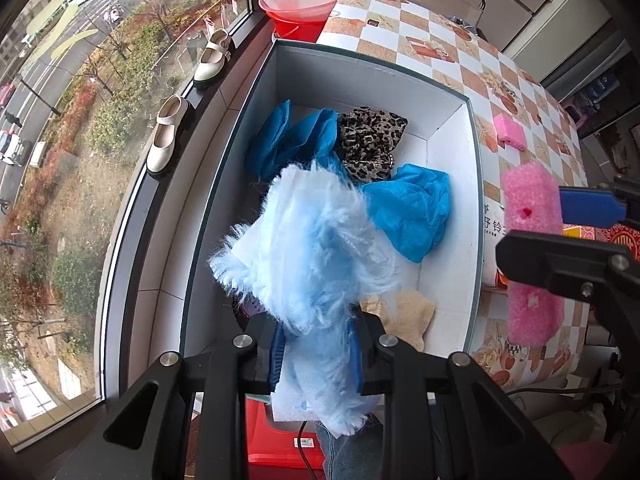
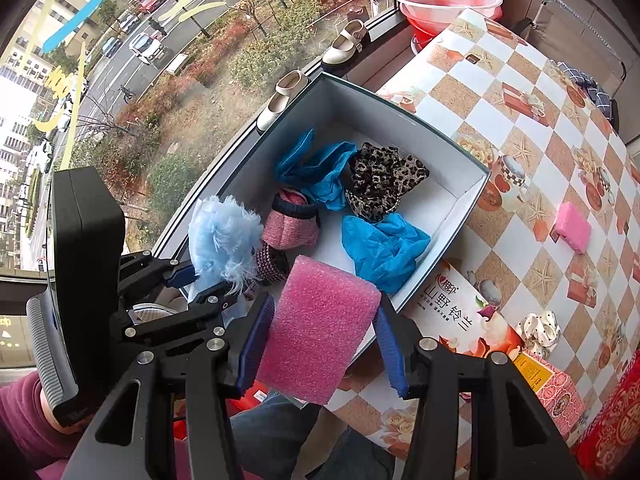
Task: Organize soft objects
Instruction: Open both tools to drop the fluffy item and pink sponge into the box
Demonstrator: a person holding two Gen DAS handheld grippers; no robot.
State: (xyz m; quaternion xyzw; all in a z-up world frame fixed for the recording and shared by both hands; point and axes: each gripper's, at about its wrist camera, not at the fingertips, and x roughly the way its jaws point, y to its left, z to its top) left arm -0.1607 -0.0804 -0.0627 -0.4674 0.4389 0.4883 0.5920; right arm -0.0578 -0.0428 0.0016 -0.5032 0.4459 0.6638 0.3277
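Note:
My left gripper [image 1: 318, 356] is shut on a fluffy light-blue cloth [image 1: 312, 236] that hangs over the near end of an open white-lined box [image 1: 372, 62]. In the right wrist view the same left gripper [image 2: 204, 286] holds the fluffy cloth [image 2: 224, 236] over the near left part of the box [image 2: 400, 108]. My right gripper [image 2: 320, 344] is shut on a pink foam block [image 2: 320, 328] at the box's near rim; the left wrist view shows this right gripper [image 1: 532, 226] and foam block [image 1: 530, 208] just outside the box's right wall.
The box holds blue plastic covers [image 2: 384, 252], a leopard scrunchie [image 2: 384, 184], a pink knitted piece [image 2: 290, 224] and a beige cloth [image 1: 408, 312]. On the checked tablecloth lie a smaller pink foam [image 2: 572, 228], a spotted scrunchie [image 2: 540, 330] and printed cartons [image 2: 460, 312]. Shoes [image 1: 166, 136] sit on the windowsill.

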